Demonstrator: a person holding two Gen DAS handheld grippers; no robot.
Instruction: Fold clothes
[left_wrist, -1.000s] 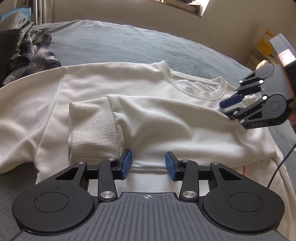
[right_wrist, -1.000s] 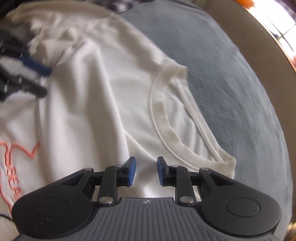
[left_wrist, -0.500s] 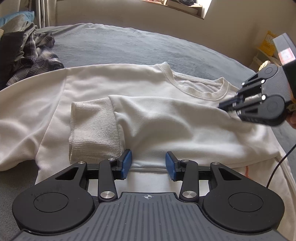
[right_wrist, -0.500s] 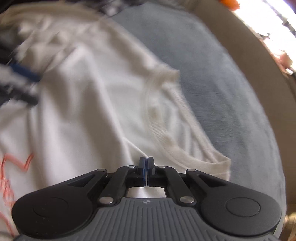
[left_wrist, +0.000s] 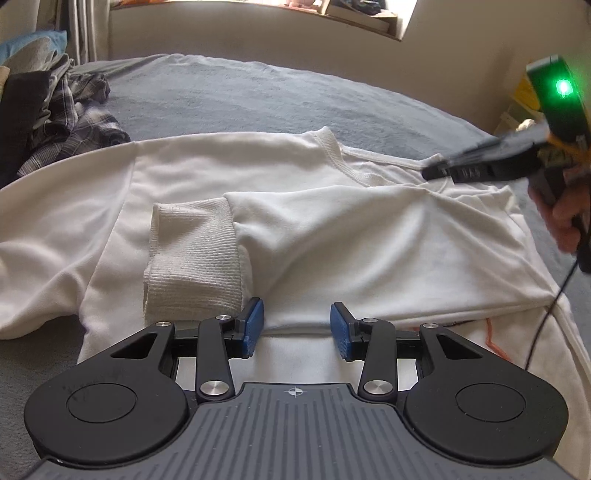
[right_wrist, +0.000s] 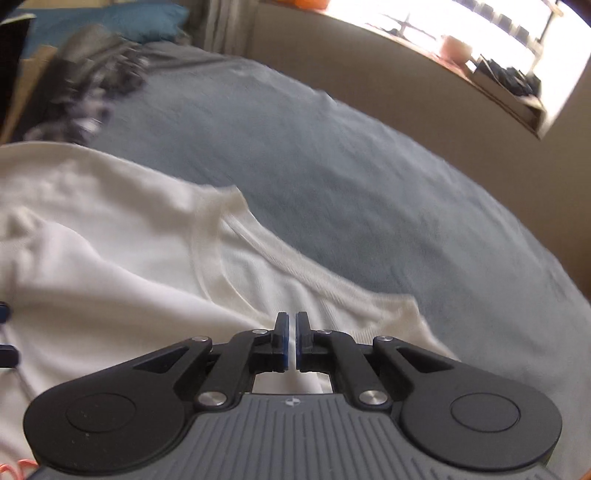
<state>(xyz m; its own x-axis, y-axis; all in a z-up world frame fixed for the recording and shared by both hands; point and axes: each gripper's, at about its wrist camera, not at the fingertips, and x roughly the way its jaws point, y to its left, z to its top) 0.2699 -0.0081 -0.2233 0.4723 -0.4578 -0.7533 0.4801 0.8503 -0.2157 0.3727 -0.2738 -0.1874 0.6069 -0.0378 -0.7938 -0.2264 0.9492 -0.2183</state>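
A white sweatshirt (left_wrist: 369, 240) lies spread on the bed, one sleeve folded across its chest with the ribbed cuff (left_wrist: 192, 266) pointing left. My left gripper (left_wrist: 297, 325) is open, its blue pads at the lower edge of that folded sleeve, just right of the cuff. My right gripper (left_wrist: 430, 171), blurred in the left wrist view, sits at the shoulder beside the collar (right_wrist: 207, 254). In its own view the right gripper (right_wrist: 291, 339) has its pads closed to a thin slit with white cloth in it.
A pile of plaid and dark clothes (left_wrist: 55, 122) lies at the far left of the grey bed cover (left_wrist: 240, 92). A hand (left_wrist: 561, 214) holds the right gripper, and its cable (left_wrist: 546, 314) hangs over the sweatshirt's right edge. A wall and window ledge stand beyond the bed.
The right gripper closed from open at the shoulder by the collar, then tilted upward. The left gripper has stayed open in the same spot.
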